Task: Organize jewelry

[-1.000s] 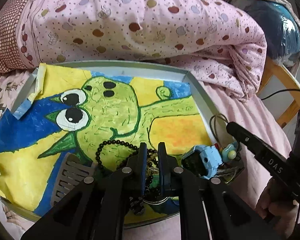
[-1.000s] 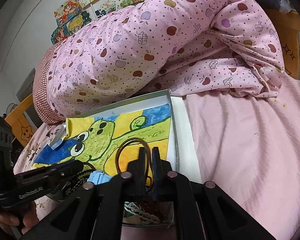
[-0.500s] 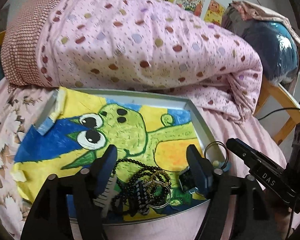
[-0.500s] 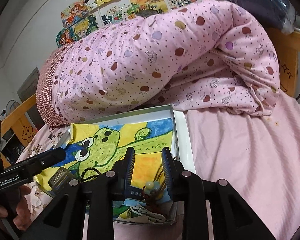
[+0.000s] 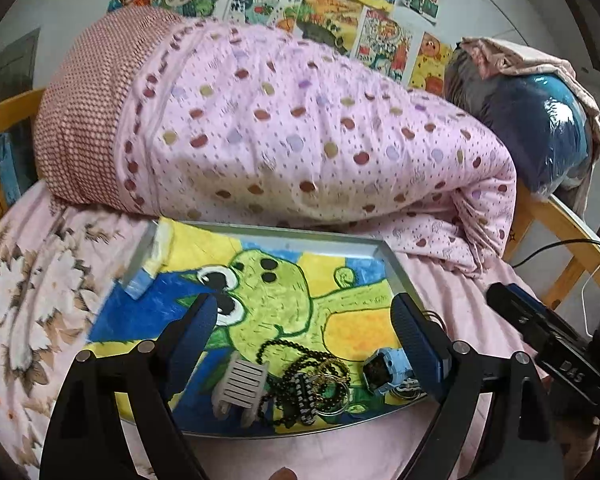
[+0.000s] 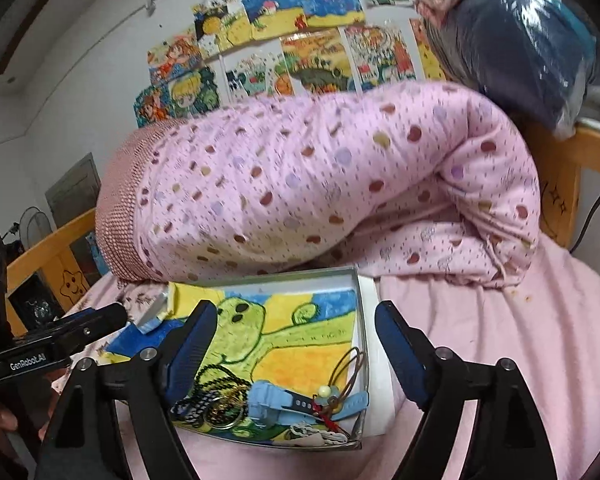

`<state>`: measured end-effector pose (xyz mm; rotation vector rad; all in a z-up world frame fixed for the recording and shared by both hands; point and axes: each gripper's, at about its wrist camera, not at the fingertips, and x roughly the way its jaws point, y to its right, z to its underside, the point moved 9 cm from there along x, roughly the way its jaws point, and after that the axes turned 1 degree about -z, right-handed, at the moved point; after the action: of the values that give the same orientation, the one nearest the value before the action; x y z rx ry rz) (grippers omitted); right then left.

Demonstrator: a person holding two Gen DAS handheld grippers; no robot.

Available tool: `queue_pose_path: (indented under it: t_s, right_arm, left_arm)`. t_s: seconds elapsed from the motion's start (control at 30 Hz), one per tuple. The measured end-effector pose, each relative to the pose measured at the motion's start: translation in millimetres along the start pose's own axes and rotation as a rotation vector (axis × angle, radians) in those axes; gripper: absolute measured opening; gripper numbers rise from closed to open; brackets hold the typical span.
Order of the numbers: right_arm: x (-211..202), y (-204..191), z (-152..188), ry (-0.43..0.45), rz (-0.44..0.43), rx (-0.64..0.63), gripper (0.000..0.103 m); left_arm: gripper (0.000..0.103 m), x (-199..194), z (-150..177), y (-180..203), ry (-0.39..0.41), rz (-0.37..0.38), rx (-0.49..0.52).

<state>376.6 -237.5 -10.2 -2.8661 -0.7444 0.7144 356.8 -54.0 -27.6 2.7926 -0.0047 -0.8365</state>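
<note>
Jewelry lies heaped at the near edge of a shallow tray [image 5: 396,268] on the bed: a black bead necklace [image 5: 300,364], a blue watch [image 5: 384,368] at its 3 o'clock, a grey hair clip [image 5: 240,384] at its 9 o'clock. The left gripper [image 5: 304,332] and right gripper [image 6: 296,344] hover above, jaws opening wide, nothing between them. A rolled pink quilt [image 5: 300,140] crowds the tray's 12 o'clock side.
</note>
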Motion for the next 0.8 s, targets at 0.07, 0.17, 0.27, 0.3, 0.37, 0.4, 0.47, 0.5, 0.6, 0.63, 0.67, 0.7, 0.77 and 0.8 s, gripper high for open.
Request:
queue_pose_path:
  t_s: [0.07,0.17,0.27,0.3,0.37,0.4,0.47,0.5,0.6,0.63,0.67,0.7,0.77,0.8]
  right_arm:
    - [-8.9,-4.8,-4.0,0.021,0.000,-0.014,0.088]
    - [-26.9,-13.9,-10.0,0.067,-0.011,-0.026,0.098]
    - [-40.7,-23.4,-14.6,0.095,-0.018,-0.045,0.100]
    - [-45.1,-26.5,-15.8,0.102,-0.021,-0.050,0.101]
    - [-55.0,-33.2,-17.3,0.118,-0.030,-0.056,0.103]
    - [-58.7,-35.1,-17.3,0.123,-0.032,-0.057,0.103]
    - [-67.7,-41.2,-17.3,0.135,-0.037,-0.061,0.103]
    - [-70.5,-43.1,-17.2,0.137,-0.038,-0.064,0.103]
    - [-82.1,-50.6,-13.6,0.145,-0.039,-0.076,0.103]
    - [-85.9,-52.6,-11.7,0.148,-0.039,-0.079,0.103]
    - [-89.9,-55.1,-9.4,0.149,-0.036,-0.082,0.103]
    - [-92.1,-56.1,-8.2,0.149,-0.036,-0.083,0.103]
    - [-97.6,-59.1,-4.0,0.147,-0.035,-0.084,0.103]
    - [-100.0,-60.6,-2.3,0.146,-0.032,-0.085,0.103]
  left_arm:
    - [0.101,-11.0,-4.0,-4.3,0.033,-0.020,-0.006]
    - [0.101,-24.9,-8.7,-8.6,0.071,-0.022,-0.016]
    - [0.101,-39.7,-10.8,-12.1,0.095,-0.023,-0.022]
    - [0.101,-46.5,-11.1,-13.1,0.104,-0.022,-0.020]
    - [0.101,-57.9,-11.2,-14.1,0.122,-0.023,-0.011]
    - [0.101,-62.9,-11.0,-14.5,0.130,-0.023,-0.007]
    - [0.101,-75.4,-11.4,-15.4,0.148,-0.020,0.002]
    - [0.101,-80.1,-11.2,-15.8,0.153,-0.020,0.004]
    - [0.101,-94.8,-10.0,-17.8,0.167,-0.015,0.002]
    - [0.101,-99.1,-9.2,-18.6,0.171,-0.014,0.002]
    - [0.101,-103.7,-8.1,-19.4,0.174,-0.016,0.003]
    - [0.101,-108.6,-7.0,-20.5,0.178,-0.020,0.005]
    - [0.101,-118.9,-3.8,-22.2,0.189,-0.038,0.021]
    - [0.101,-122.7,-2.4,-22.9,0.195,-0.045,0.028]
